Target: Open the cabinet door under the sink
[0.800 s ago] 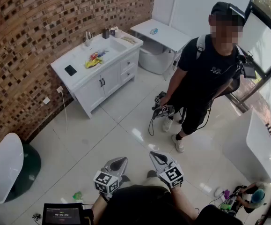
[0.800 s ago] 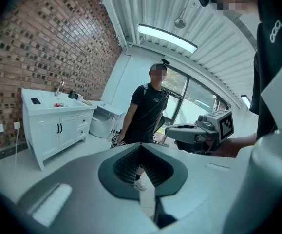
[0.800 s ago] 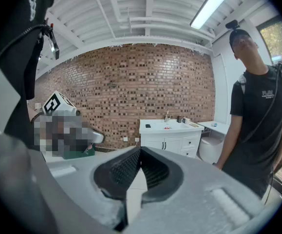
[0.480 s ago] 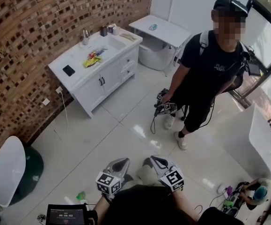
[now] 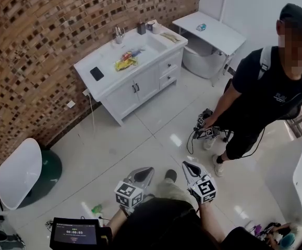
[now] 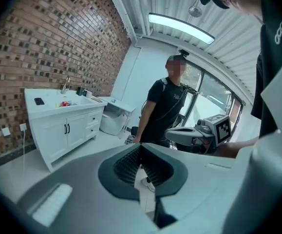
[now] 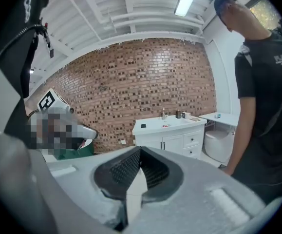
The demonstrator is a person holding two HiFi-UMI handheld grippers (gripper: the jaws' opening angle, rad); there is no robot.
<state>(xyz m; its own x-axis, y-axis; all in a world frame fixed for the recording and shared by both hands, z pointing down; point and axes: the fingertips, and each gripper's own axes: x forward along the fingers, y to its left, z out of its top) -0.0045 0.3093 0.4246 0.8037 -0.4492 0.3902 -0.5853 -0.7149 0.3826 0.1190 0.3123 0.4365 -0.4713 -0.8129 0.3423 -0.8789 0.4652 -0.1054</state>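
The white vanity cabinet (image 5: 120, 97) stands against the brick wall, well ahead of me across the floor. Its two doors (image 5: 138, 90) under the sink (image 5: 156, 41) are closed, with black handles side by side. Both grippers hang low in front of my body, far from the cabinet. My left gripper (image 5: 146, 171) is shut with nothing in it, its jaws meeting at the tip (image 6: 141, 146). My right gripper (image 5: 188, 166) is shut and empty too (image 7: 140, 149). Both gripper views show the cabinet (image 6: 65, 130) (image 7: 172, 139) in the distance.
A person in black (image 5: 268, 98) stands at the right holding another gripper pair (image 5: 205, 130). A white side table (image 5: 213, 30) stands beyond the vanity. A white round seat (image 5: 17, 173) is at the left. A phone (image 5: 96, 73) and colourful items (image 5: 125, 60) lie on the countertop.
The head view has swung, so the vanity and the standing person sit further right in the picture. Both grippers stay low by my body, shut.
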